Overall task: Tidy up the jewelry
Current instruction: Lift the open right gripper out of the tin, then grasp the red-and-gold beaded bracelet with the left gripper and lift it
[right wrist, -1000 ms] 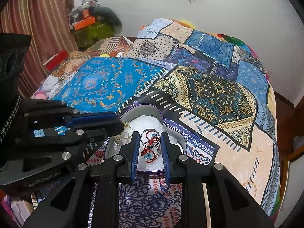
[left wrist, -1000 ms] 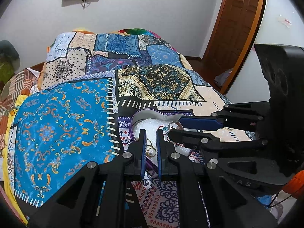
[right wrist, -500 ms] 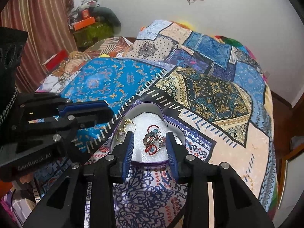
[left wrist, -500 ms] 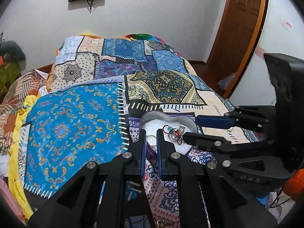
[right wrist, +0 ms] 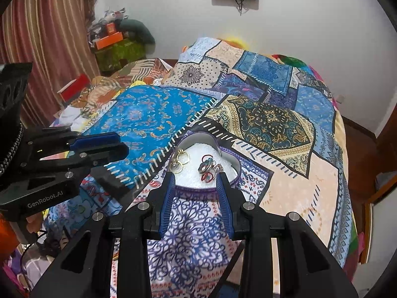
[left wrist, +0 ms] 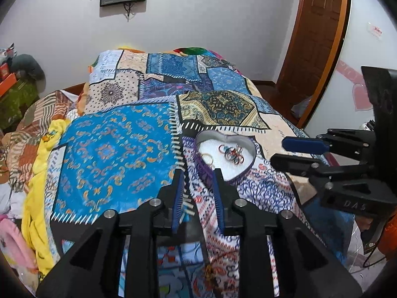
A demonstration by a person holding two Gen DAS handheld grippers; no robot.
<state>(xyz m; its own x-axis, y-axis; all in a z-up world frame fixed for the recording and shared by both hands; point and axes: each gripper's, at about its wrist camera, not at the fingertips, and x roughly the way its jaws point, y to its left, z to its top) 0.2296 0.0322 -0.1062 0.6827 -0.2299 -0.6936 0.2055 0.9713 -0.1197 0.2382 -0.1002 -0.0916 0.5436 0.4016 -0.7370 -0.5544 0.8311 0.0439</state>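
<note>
— Where does the jewelry sit?

— In a heart-shaped tin [right wrist: 229, 165] with a white lining, resting on the patchwork bedspread [right wrist: 153, 116] toward the near edge of the bed. Two gold rings [right wrist: 180, 161] lie at the tin's left side, and a cluster of red and blue rings [right wrist: 207, 168] lies just beside them, toward the middle.

— And the tools?

— The right gripper [right wrist: 196, 193] hangs over the near rim of the tin, fingers spread, nothing between them. The left gripper [left wrist: 197, 188] hovers near the tin's left edge, fingers also apart and holding nothing.

— Anything below?

— A small reddish-gold item [left wrist: 208, 270] seems to lie on the cloth between the left gripper's arms, though it is too blurred to name.
</note>
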